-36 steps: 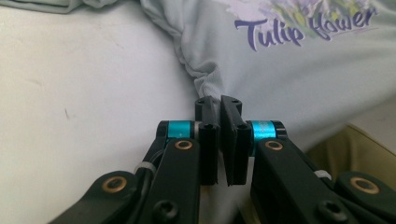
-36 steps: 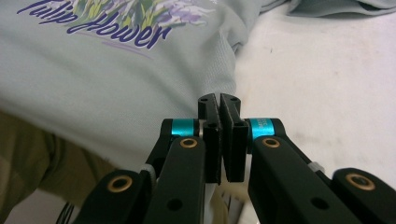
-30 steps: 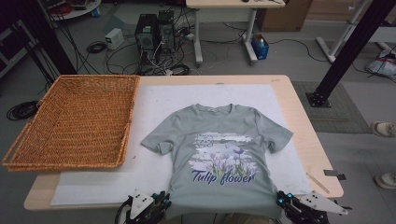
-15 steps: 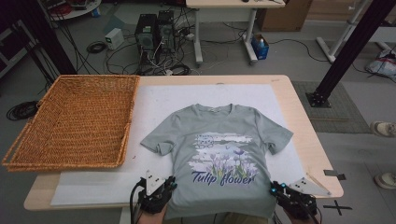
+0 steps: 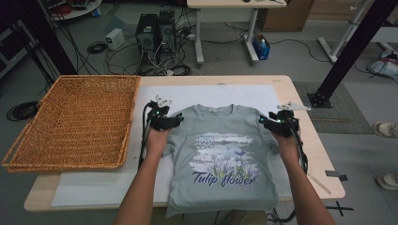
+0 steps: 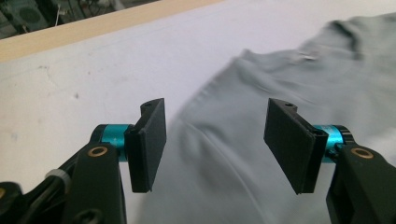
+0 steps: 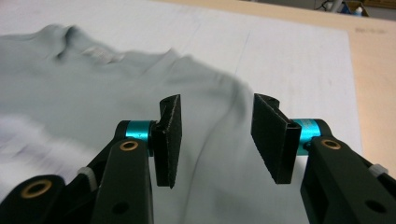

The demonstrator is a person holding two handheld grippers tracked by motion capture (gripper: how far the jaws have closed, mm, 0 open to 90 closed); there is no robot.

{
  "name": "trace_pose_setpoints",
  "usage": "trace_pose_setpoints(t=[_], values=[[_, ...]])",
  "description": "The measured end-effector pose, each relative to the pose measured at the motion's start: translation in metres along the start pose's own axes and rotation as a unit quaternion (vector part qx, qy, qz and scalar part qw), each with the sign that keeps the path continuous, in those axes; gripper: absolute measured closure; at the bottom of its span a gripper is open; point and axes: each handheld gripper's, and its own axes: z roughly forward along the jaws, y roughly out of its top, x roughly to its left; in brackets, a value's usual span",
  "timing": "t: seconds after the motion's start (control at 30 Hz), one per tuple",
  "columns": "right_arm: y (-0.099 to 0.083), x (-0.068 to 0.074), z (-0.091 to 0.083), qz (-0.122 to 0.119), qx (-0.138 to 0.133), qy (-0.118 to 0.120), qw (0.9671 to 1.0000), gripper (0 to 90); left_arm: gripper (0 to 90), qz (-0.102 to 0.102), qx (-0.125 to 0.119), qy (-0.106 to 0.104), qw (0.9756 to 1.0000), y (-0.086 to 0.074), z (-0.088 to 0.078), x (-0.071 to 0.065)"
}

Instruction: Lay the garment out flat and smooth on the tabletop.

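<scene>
Both tools stand apart, jaws having just been opening with nothing clamped: left tool (image 5: 174,121) over one shoulder of the T-shirt (image 5: 225,159), right tool (image 5: 265,123) over the other. T-shirt lies flat on the worktop (image 5: 300,98).

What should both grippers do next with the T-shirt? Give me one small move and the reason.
Probably lower both grippers onto the sleeves and close. The left gripper and right gripper have just been opening; each hangs open above a shoulder seam of the grey T-shirt, which lies flat on the white mat. No cloth sits between the pads yet, so a pinch at each sleeve seems the likely start of a fold.
</scene>
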Motion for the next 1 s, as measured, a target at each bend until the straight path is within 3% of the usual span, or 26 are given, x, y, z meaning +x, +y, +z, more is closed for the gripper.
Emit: trace_pose_setpoints(t=[0.1, 0.2, 0.23, 0.3, 0.33, 0.37, 0.43, 0.53, 0.67, 0.7, 0.77, 0.8, 0.83, 1.0], values=[[0.013, -0.013, 0.035, 0.001, 0.043, -0.008, 0.9990, 54.5, 39.9, 0.002, 0.032, 0.006, 0.9995, 0.002, 0.023, 0.012], [0.018, -0.018, 0.063, -0.017, 0.092, -0.016, 0.9955, 57.8, 45.5, 0.012, 0.054, 0.013, 0.9984, -0.003, 0.036, 0.018], [0.018, -0.018, 0.069, -0.028, 0.103, -0.019, 0.9941, 61.7, 48.1, 0.020, 0.069, 0.016, 0.9973, -0.005, 0.040, 0.019], [0.016, -0.016, 0.079, -0.046, 0.119, -0.013, 0.9917, 71.9, 61.4, 0.018, 0.069, -0.004, 0.9974, -0.008, 0.042, 0.021], [0.016, -0.015, 0.081, -0.051, 0.111, -0.008, 0.9925, 80.7, 68.3, 0.028, 0.070, -0.008, 0.9971, -0.006, 0.042, 0.021], [0.017, -0.014, 0.082, -0.063, 0.111, -0.011, 0.9918, 86.1, 83.8, 0.041, 0.074, 0.004, 0.9964, -0.004, 0.044, 0.019], [0.020, -0.012, 0.086, -0.077, 0.111, -0.023, 0.9906, 87.6, 84.8, 0.037, 0.079, 0.020, 0.9960, 0.000, 0.047, 0.019], [0.022, -0.014, 0.092, -0.073, 0.103, -0.044, 0.9910, 87.8, 85.3, 0.018, 0.073, 0.043, 0.9963, 0.002, 0.052, 0.025], [0.022, -0.017, 0.098, -0.067, 0.088, -0.051, 0.9926, 87.3, 85.1, 0.009, 0.066, 0.046, 0.9967, 0.004, 0.055, 0.028], [0.023, -0.017, 0.097, -0.063, 0.089, -0.052, 0.9927, 84.8, 82.8, 0.000, 0.059, 0.047, 0.9971, 0.003, 0.055, 0.028], [0.024, -0.017, 0.092, -0.047, 0.082, -0.058, 0.9938, 67.7, 58.1, -0.028, 0.054, 0.042, 0.9973, 0.004, 0.053, 0.027], [0.024, -0.017, 0.092, -0.047, 0.082, -0.058, 0.9938, 67.7, 49.6, -0.028, 0.054, 0.042, 0.9973, 0.004, 0.053, 0.027], [0.026, -0.021, 0.079, -0.013, 0.055, -0.050, 0.9971, 58.8, 42.9, -0.043, 0.047, 0.028, 0.9976, 0.008, 0.045, 0.024], [0.024, -0.026, 0.023, 0.030, -0.006, -0.044, 0.9985, 37.3, 20.8, -0.060, -0.007, -0.004, 0.9982, 0.014, 0.006, 0.010]])
